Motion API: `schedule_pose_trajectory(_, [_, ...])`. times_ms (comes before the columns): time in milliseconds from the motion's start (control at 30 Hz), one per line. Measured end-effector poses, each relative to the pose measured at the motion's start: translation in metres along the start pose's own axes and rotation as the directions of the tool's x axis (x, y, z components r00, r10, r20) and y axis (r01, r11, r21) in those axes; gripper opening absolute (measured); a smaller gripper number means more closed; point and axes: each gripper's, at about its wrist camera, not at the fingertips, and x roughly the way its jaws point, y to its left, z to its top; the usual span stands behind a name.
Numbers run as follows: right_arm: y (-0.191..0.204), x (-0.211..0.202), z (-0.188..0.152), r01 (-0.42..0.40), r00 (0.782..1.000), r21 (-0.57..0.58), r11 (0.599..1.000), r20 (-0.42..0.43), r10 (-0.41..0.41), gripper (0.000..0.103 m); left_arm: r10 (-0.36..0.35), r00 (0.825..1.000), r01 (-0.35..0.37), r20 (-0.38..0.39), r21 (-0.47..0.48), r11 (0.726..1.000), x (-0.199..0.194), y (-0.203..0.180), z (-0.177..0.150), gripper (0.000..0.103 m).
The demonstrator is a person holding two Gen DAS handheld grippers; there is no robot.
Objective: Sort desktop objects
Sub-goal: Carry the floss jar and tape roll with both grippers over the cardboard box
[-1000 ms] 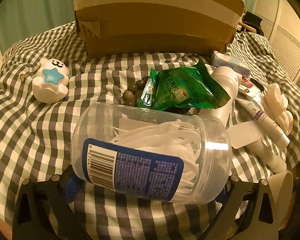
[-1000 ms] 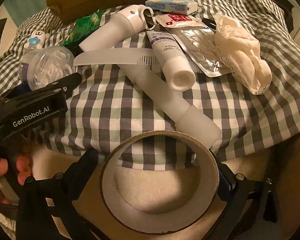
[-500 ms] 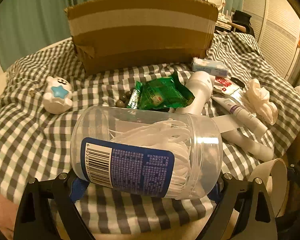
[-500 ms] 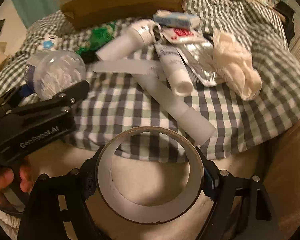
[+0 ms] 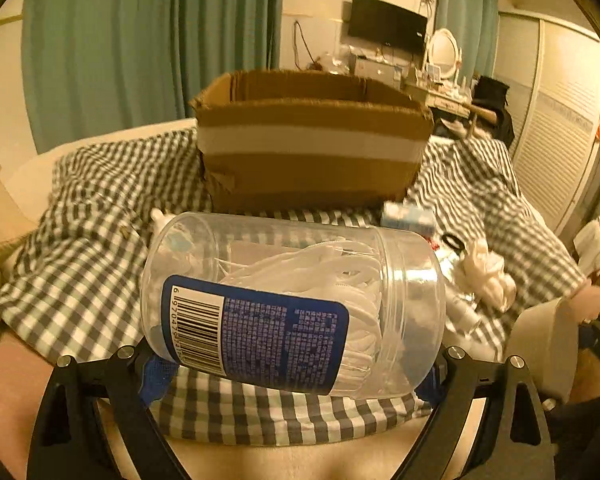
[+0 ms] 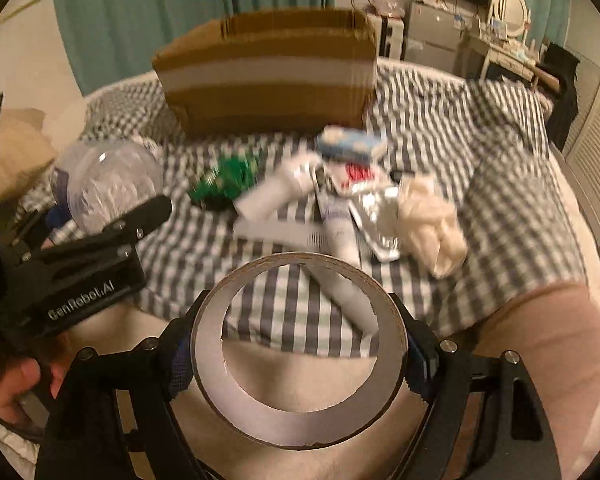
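The left hand-held gripper (image 5: 296,364) is clamped end to end on a clear floss-pick jar (image 5: 292,300); the right hand-held gripper (image 6: 296,356) squeezes a tape roll (image 6: 300,350). The open cardboard box (image 5: 308,140) sits at twelve o'clock. The smooth jar could slip and drop onto the checked bedcover (image 5: 80,264).

Both grippers are showing matte black angular frames. On the left gripper (image 5: 296,364), silver round screws are dotting the tops of the two fingers (image 5: 112,376), and blue mesh-textured pads are lining their inner faces. The right gripper (image 6: 300,356) is wearing the same black fingers, silver screws and blue pads. Seen from the right wrist camera, the left gripper's black body is carrying white "GenRobot.AI" lettering, with a bare-skinned hand (image 6: 16,376) wrapping its handle.
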Motion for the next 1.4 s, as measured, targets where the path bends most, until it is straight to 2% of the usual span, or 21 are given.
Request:
schedule_pose_trajectory(233, [-0.005,-0.011,0.025,-0.032,0.999,-0.007,0.999,0.042,0.033,0.082,0.011,1.0,-0.01,0.009,-0.045,0.999,-0.005,0.008,0.011,0.094])
schedule_pose_trajectory(400, [-0.016,-0.012,0.048,-0.095,0.995,0.011,0.995,0.042,0.095,0.082,0.018,1.0,-0.016,0.016,-0.072,0.997,-0.009,0.016,0.022,0.094])
schedule_pose_trajectory(767, [-0.039,-0.016,0.121,-0.142,0.98,0.019,0.99,0.14,0.138,0.082,0.013,0.996,-0.008,0.092,-0.054,0.999,-0.01,0.015,0.076,0.094])
schedule_pose_trajectory(1100, [-0.045,0.006,0.212,-0.199,0.95,0.02,0.98,0.248,0.188,0.082,0.022,0.988,-0.01,0.155,-0.079,0.997,0.027,0.023,0.158,0.094])
schedule_pose_trajectory(1400, [-0.055,0.067,0.281,-0.245,0.935,0.047,0.968,0.275,0.224,0.082,0.013,0.991,-0.009,0.135,-0.035,0.999,0.094,0.016,0.205,0.094])
